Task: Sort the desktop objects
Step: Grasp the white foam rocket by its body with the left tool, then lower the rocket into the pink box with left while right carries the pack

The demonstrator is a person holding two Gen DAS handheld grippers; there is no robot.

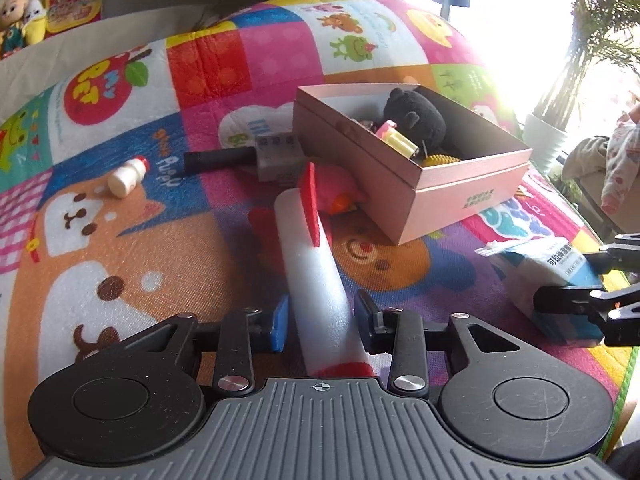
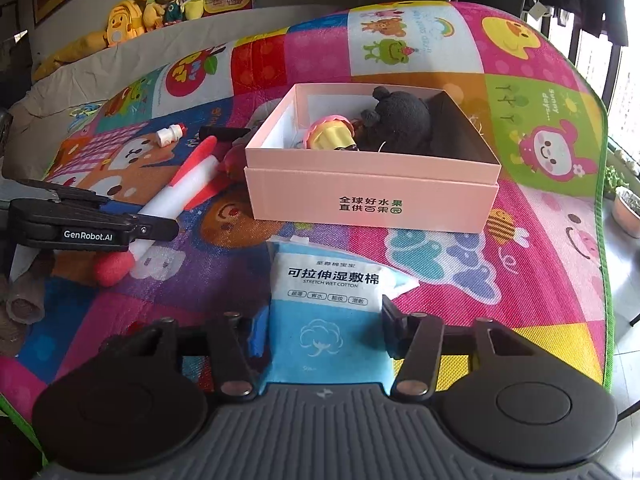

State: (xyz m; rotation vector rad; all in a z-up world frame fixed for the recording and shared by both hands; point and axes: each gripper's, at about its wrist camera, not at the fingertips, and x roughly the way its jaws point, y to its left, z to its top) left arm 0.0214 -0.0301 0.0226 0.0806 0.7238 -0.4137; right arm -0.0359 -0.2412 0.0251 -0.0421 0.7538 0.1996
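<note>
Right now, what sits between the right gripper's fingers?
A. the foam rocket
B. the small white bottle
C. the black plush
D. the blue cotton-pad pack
D: in the right wrist view the cotton-pad pack lies between the right gripper's fingers, while the rocket is at the left gripper, the bottle lies on the mat, and the plush is in the pink box.

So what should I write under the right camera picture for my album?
Right tool around a blue cotton pack, facing the pink box of toys.
</note>
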